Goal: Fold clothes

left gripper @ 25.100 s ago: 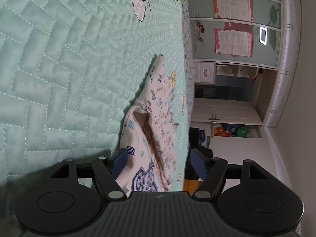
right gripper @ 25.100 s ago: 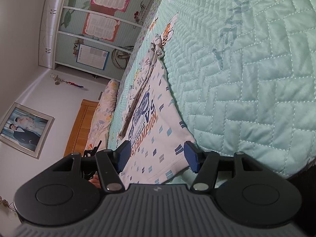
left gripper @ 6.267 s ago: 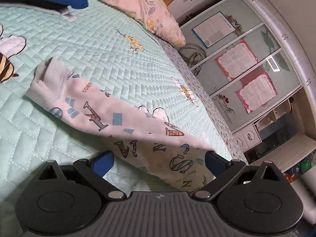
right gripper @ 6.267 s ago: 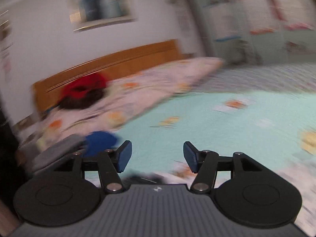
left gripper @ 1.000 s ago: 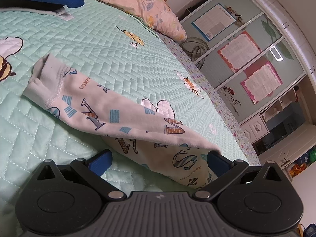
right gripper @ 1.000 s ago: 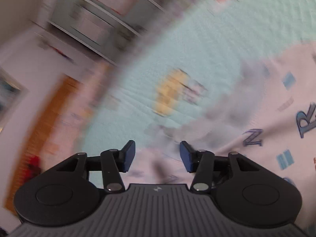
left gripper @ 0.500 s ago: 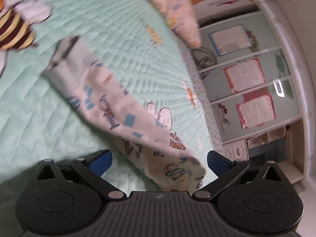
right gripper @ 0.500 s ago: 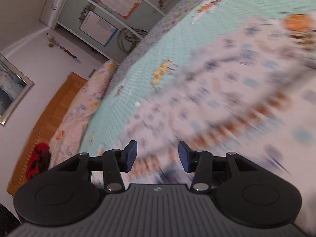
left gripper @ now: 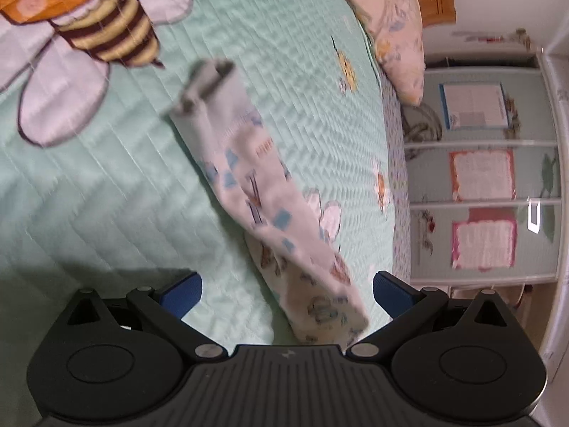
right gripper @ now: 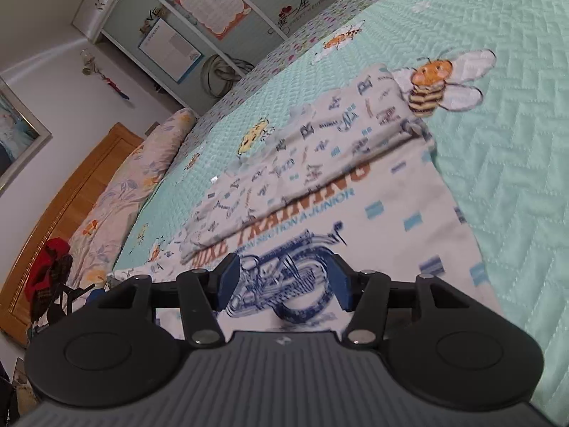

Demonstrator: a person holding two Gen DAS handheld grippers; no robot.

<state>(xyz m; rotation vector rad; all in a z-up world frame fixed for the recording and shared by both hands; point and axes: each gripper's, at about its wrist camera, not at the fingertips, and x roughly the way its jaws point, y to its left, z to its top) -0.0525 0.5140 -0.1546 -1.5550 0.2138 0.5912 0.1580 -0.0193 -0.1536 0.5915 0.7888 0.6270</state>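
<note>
The left gripper (left gripper: 286, 293), low in the left wrist view, has its blue pads spread wide and grips nothing. A printed sleeve (left gripper: 263, 195) runs from between the pads up toward the frame's centre, where its grey cuff (left gripper: 204, 82) sits near the big appliqué bee (left gripper: 89, 25) at upper left. The picture is smeared, so whether the sleeve lies flat or is lifted off the mint quilted bedspread (left gripper: 89, 213) cannot be told.

The right gripper (right gripper: 284, 286), at lower centre of the right wrist view, is also parted and empty, hovering over the blue bicycle print on the white letter-print top (right gripper: 355, 192). The top lies spread across the frame's middle, with one sleeve already laid diagonally over the chest lettering.

The cloth looks thin, light and limp. It should drape and slide rather than hold shape, so a pinch at a seam, cuff or hem edge seems safest. Grabbing mid-panel would likely bunch it or catch both layers.
</note>
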